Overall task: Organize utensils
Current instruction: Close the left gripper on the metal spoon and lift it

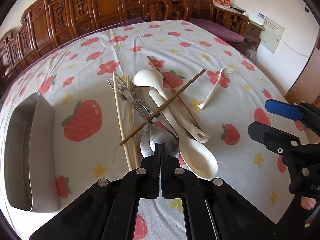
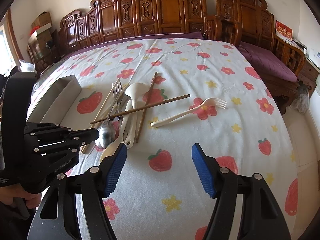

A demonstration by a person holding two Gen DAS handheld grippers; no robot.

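Observation:
A heap of utensils lies mid-table: metal spoons, metal forks, white plastic spoons, pale chopsticks and dark chopsticks. A white plastic fork lies apart to the right, also in the right wrist view. My left gripper is shut, its tips at a metal spoon's bowl; whether it pinches the bowl is hidden. My right gripper is open and empty, hovering over bare cloth in front of the heap.
A metal tray sits at the left of the table, also in the right wrist view. The table has a strawberry-and-flower cloth. Carved wooden benches with purple cushions stand behind and to the right.

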